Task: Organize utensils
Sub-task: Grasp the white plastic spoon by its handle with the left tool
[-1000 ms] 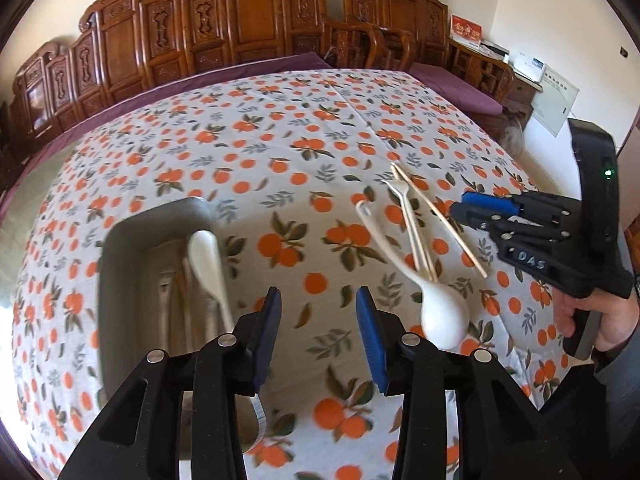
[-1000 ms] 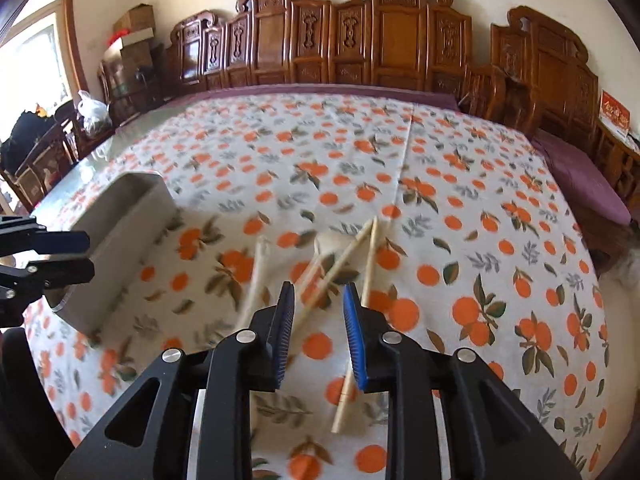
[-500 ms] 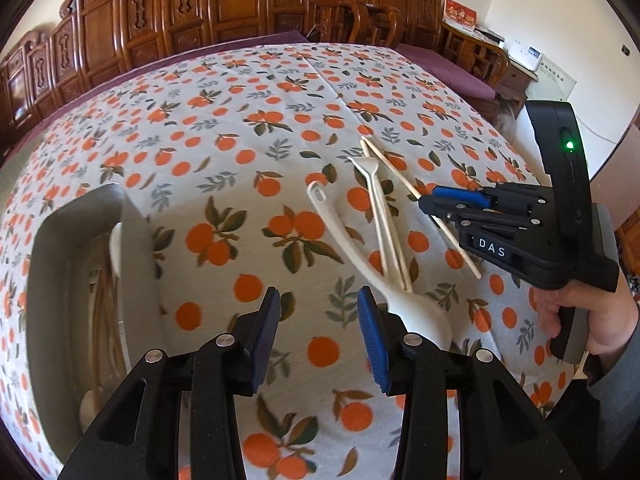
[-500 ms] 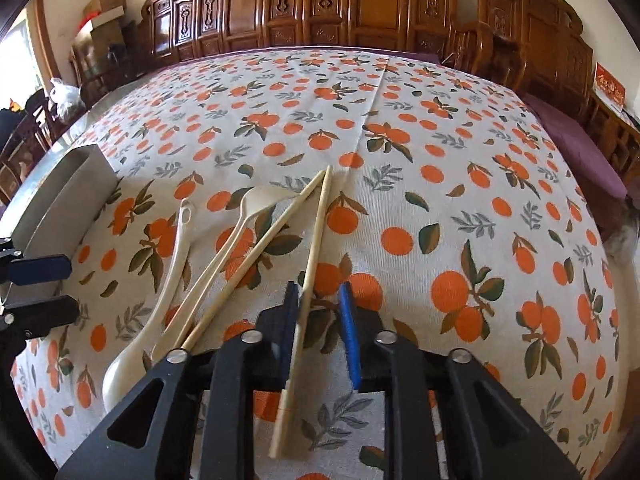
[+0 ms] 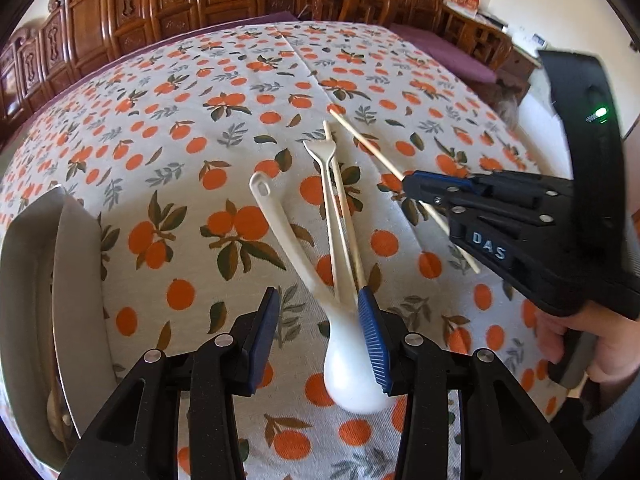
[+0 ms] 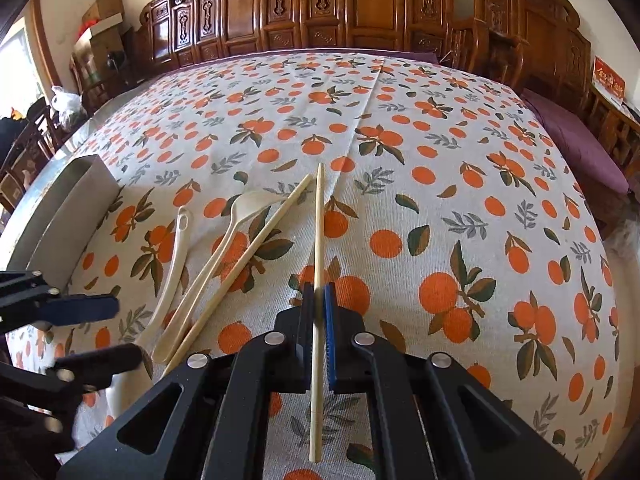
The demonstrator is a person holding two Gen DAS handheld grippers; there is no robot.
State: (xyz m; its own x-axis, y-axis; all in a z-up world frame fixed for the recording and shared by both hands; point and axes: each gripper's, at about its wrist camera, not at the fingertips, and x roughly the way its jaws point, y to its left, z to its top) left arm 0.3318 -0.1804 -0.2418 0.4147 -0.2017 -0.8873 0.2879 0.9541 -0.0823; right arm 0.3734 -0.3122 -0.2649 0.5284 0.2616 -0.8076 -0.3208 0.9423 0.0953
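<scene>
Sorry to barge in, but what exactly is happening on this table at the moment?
A person is sorting utensils with two handheld grippers. The right gripper is shut on one chopstick. The left gripper is open above the bowl end of a white spoon. A fork and a second chopstick lie on the orange-print tablecloth, and a grey tray sits to the left.

Utensils are lying grouped mid-bench [image 6: 400, 160]. From the right wrist view, left to right: spoon [image 6: 168, 268], fork [image 6: 216, 252], chopstick [image 6: 248, 256] crossing beside the fork, second chopstick [image 6: 318, 240] sitting apart to the right. Tray [image 6: 68, 208] is sitting at the bench's left edge, well apart. Carved chairs [image 6: 320, 8] are standing behind the bench.
</scene>
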